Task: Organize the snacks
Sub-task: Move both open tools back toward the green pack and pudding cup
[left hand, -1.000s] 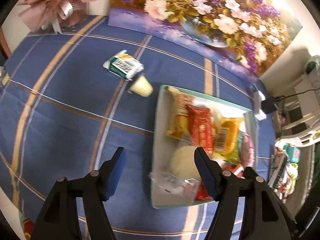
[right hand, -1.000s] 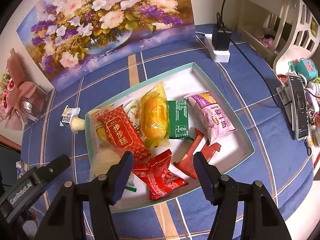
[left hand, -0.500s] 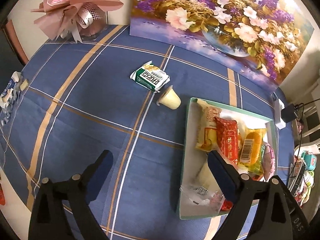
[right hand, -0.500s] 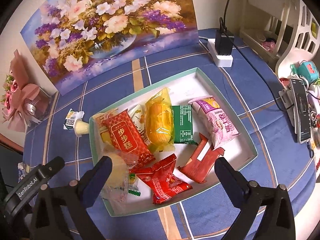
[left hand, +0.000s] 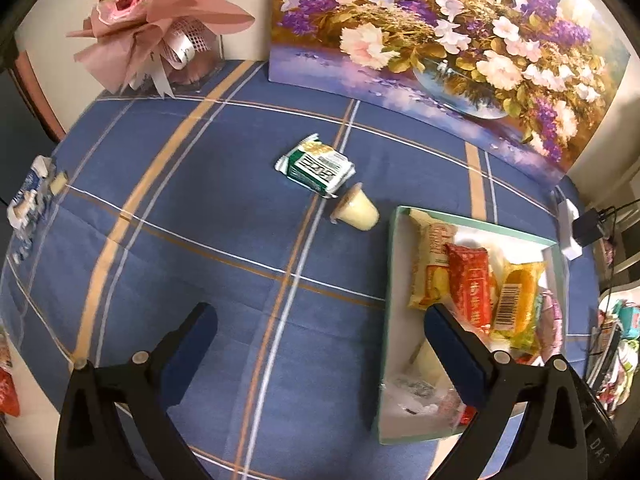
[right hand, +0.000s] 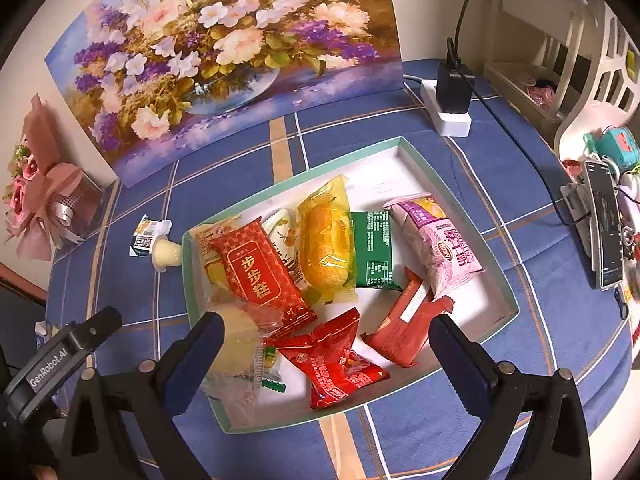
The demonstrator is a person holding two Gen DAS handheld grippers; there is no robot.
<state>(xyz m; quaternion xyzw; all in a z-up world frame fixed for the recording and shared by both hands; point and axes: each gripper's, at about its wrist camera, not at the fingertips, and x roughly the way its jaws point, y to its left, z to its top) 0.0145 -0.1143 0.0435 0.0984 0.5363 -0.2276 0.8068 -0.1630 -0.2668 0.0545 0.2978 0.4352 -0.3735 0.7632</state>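
With the left hand-held gripper [left hand: 320, 316] opening on nothing and the right hand-held gripper [right hand: 326, 326] spread empty over the tray [right hand: 452, 196], the cup [left hand: 357, 211] at twelve o'clock on the worktop [left hand: 208, 232] wanted a sideways pinch.

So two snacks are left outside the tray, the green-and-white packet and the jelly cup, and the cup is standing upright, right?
Not quite: the jelly cup lies on its side beside the green-and-white packet, as the left wrist view shows. Both are outside the tray, on the tablecloth.
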